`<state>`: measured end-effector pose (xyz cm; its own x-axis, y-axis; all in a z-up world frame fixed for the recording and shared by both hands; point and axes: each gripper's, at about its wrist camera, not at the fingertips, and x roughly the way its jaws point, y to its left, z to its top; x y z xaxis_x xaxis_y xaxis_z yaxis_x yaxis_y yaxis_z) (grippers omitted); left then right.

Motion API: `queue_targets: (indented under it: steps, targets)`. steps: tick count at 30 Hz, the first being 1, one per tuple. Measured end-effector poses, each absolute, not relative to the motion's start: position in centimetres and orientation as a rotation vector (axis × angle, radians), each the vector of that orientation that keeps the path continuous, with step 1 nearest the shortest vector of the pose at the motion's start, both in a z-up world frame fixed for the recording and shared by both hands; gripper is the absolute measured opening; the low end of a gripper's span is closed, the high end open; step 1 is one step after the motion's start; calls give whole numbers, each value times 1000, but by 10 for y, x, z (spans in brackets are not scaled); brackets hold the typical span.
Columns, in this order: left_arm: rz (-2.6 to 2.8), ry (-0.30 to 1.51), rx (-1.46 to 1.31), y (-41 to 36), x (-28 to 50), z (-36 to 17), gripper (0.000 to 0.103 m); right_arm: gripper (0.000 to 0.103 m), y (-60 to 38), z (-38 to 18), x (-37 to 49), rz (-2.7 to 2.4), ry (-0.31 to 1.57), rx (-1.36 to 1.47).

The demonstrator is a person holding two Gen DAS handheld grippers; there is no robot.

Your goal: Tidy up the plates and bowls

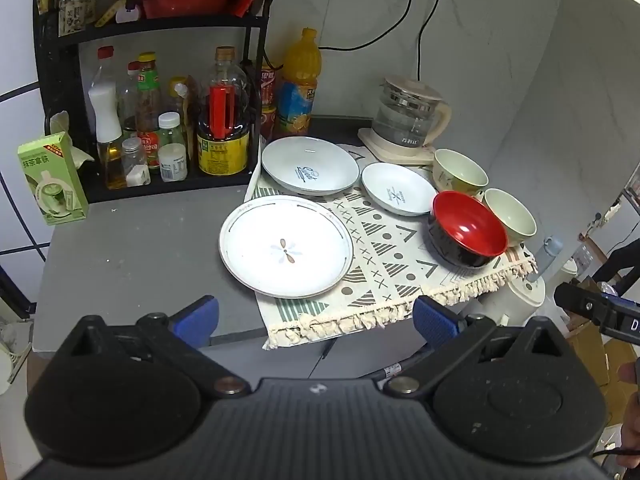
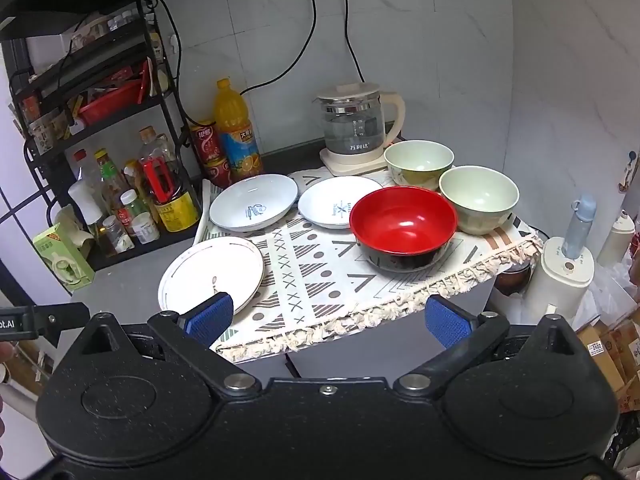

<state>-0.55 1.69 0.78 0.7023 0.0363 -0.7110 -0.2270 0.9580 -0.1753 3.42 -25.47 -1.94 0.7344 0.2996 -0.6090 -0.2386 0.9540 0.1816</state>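
Observation:
A large white plate (image 1: 286, 246) (image 2: 212, 274) lies at the left edge of a patterned cloth (image 1: 384, 256) (image 2: 320, 268). Behind it sit a pale blue plate (image 1: 310, 165) (image 2: 254, 202) and a smaller one (image 1: 398, 188) (image 2: 340, 202). A red and black bowl (image 1: 466, 229) (image 2: 404, 226) stands at the right, with two pale green bowls (image 1: 510, 214) (image 1: 460, 170) (image 2: 478, 198) (image 2: 418, 162) behind it. My left gripper (image 1: 316, 322) and right gripper (image 2: 328, 318) are open and empty, held off the table's front edge.
A black rack of bottles (image 1: 160, 120) (image 2: 120, 192) stands at the left, with a green carton (image 1: 52, 180) beside it. A glass kettle (image 1: 408, 118) (image 2: 358, 128) and an orange juice bottle (image 1: 300, 84) (image 2: 236, 128) stand at the back. White appliances (image 2: 566, 268) sit right of the table.

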Motion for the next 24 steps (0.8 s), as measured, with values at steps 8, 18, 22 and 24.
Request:
queue_targets:
  steps: [8,18,22,24]
  targets:
    - [145,780,-250,13,-7,7,102,103,-255,-19,31,296,688,100]
    - [144,796,-245,7,-6,4,102,103,-258,-20,30,303,687,102]
    - [140,792,-244,4,-5,4,102,103,-260,-21,30,298,685,100]
    - [140,789,-244,2,-5,5,102,103,-261,-20,31,298,682,99]
